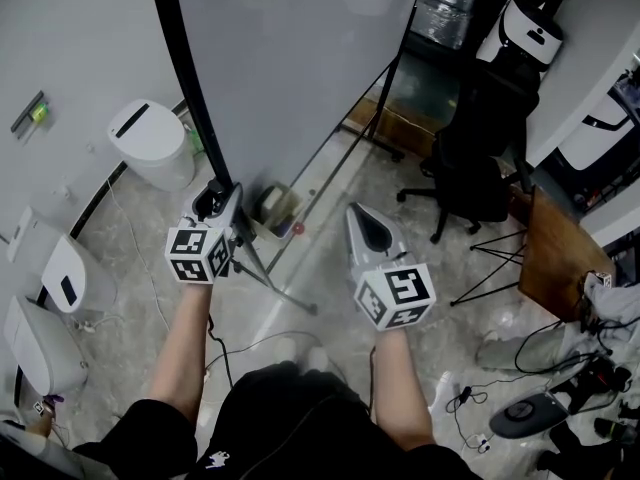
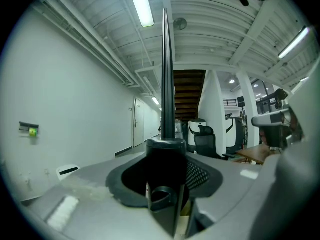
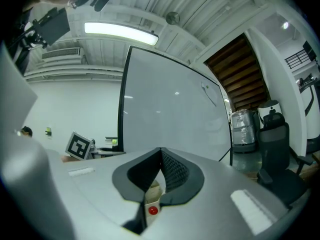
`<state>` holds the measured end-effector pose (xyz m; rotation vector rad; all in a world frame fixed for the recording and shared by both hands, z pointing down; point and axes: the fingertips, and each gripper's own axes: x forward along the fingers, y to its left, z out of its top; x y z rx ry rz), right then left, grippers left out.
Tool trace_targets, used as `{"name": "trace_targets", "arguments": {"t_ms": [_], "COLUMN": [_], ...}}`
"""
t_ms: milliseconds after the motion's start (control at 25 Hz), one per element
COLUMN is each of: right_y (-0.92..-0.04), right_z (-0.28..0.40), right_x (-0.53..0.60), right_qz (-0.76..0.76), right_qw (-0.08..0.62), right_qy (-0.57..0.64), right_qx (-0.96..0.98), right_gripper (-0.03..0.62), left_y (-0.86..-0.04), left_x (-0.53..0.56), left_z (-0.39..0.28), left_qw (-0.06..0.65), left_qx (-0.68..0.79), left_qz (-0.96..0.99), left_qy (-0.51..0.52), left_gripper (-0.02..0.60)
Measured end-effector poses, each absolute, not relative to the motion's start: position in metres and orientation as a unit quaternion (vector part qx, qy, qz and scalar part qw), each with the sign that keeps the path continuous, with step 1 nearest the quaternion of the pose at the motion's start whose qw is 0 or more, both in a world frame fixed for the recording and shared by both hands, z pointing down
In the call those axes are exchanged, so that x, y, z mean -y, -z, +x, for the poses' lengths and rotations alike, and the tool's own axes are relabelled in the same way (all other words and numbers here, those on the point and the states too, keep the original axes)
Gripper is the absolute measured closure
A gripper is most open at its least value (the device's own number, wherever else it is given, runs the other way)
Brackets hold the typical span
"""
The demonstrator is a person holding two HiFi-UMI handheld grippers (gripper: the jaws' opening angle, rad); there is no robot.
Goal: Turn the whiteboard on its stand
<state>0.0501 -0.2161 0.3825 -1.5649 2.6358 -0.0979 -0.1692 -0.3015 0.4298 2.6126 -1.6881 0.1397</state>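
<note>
My left gripper (image 2: 165, 151) has its jaws clamped on the black edge frame (image 2: 165, 79) of the whiteboard (image 1: 290, 68). The frame rises straight up from between them toward the ceiling lights. In the head view this gripper (image 1: 215, 200) holds the frame low on the board's near left edge, and my bare forearm runs back from it.

My right gripper (image 3: 161, 151) has its jaws pressed together at the tips with nothing between them. It points at the whiteboard's (image 3: 170, 104) white face without touching it. In the head view it (image 1: 362, 218) sits to the right of the left gripper, just short of the board's lower edge.

The whiteboard stands upright on its stand (image 1: 383, 103), whose thin black legs reach the grey floor (image 1: 320, 298). A small open box (image 1: 275, 208) sits on the floor under the board. A black office chair (image 1: 470, 178) stands well to the right, next to a brown wooden table (image 1: 560, 258). A white bin (image 1: 150, 143) stands to the left, by the wall.
</note>
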Motion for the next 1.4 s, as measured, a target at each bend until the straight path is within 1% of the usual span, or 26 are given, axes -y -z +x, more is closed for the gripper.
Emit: {"name": "trace_targets", "arguments": {"t_ms": [640,1240,1360,1400], "right_y": [-0.377,-0.362,-0.365,-0.366], "right_z": [0.059,0.086,0.089,0.089], "right_x": [0.246,0.232,0.227,0.226], "right_qz": [-0.51,-0.526,-0.525,-0.524], "right_qw": [0.023,0.037,0.039,0.039], "right_qy": [0.046,0.036,0.035,0.035], "right_qx": [-0.859,-0.849,-0.849,-0.85], "right_gripper": [0.589,0.589,0.589,0.589], "left_y": [-0.417,-0.412,-0.411,-0.41], "left_x": [0.3,0.295,0.29,0.288], "left_z": [-0.169,-0.168,-0.169,-0.169], "left_qw": [0.041,0.021,0.008,0.003], "left_qx": [0.548,0.543,0.551,0.554], "left_qz": [0.834,0.838,0.833,0.832], "left_qy": [-0.041,-0.043,-0.041,-0.041], "left_gripper": [0.399,0.394,0.382,0.357]}}
